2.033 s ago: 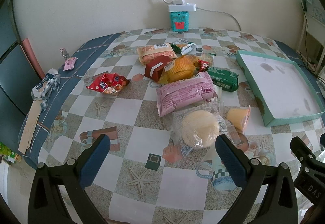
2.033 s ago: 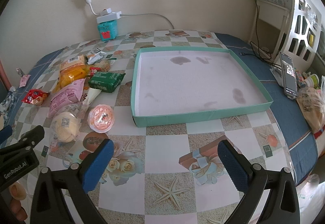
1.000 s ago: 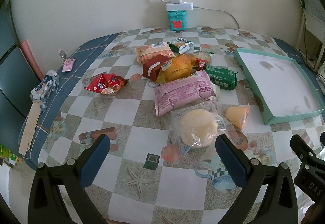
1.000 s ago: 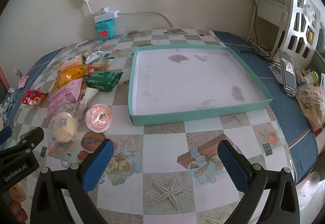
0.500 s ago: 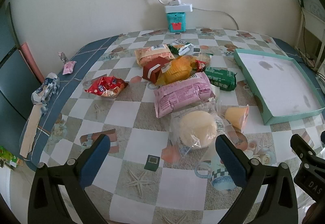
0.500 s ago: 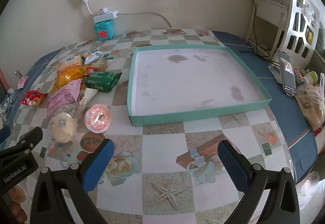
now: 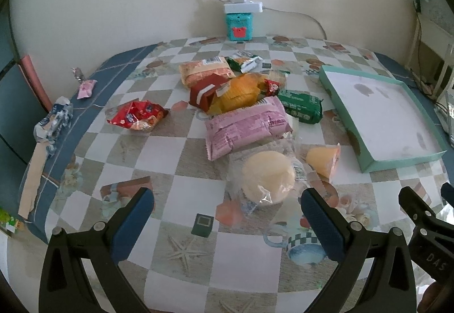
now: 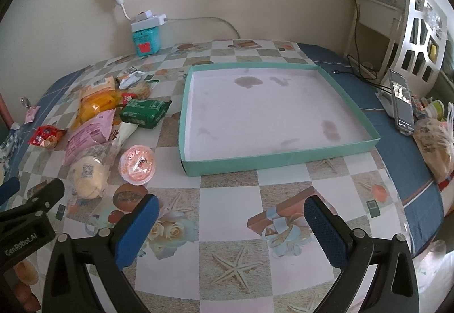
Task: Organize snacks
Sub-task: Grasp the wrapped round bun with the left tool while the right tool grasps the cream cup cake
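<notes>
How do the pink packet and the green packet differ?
The pink packet is larger and flatter; the green packet is smaller and blockier. The pink one lies nearer the grippers, next to the wrapped bun; the green one lies closer to the tray. Both lie flat, sealed, outside the tray.

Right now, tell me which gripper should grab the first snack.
Left. The left gripper is open and the wrapped bun lies just ahead of its fingers. The right gripper faces bare tablecloth before the empty tray.

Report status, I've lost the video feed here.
Left claw open, right claw open, both empty. Snacks piled beside tray, tray bare. Path clear.
</notes>
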The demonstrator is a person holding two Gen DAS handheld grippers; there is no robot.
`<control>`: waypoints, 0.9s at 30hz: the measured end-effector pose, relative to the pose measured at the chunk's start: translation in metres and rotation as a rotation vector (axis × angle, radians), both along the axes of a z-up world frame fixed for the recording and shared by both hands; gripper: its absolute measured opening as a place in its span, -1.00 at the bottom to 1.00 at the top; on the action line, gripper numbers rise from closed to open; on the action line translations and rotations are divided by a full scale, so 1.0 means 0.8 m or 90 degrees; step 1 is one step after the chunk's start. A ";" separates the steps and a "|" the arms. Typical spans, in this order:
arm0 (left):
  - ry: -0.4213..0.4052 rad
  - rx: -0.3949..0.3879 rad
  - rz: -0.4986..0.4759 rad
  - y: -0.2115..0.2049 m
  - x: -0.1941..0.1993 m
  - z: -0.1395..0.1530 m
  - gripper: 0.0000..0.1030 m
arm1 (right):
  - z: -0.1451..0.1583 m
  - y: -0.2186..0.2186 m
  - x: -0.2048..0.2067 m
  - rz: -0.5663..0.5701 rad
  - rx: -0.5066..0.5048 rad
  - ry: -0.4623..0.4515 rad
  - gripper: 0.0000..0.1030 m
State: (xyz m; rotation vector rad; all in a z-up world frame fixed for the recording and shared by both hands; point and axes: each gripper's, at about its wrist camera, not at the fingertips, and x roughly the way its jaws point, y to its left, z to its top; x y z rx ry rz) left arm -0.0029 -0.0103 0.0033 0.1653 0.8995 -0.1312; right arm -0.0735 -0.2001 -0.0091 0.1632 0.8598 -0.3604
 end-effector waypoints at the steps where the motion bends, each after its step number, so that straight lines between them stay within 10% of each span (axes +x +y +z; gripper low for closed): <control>1: 0.004 -0.003 -0.005 -0.001 0.001 -0.001 1.00 | 0.000 0.000 0.000 0.001 0.002 -0.001 1.00; 27: 0.058 -0.027 -0.104 -0.039 0.047 -0.052 0.71 | -0.007 0.000 0.061 0.079 0.061 0.016 1.00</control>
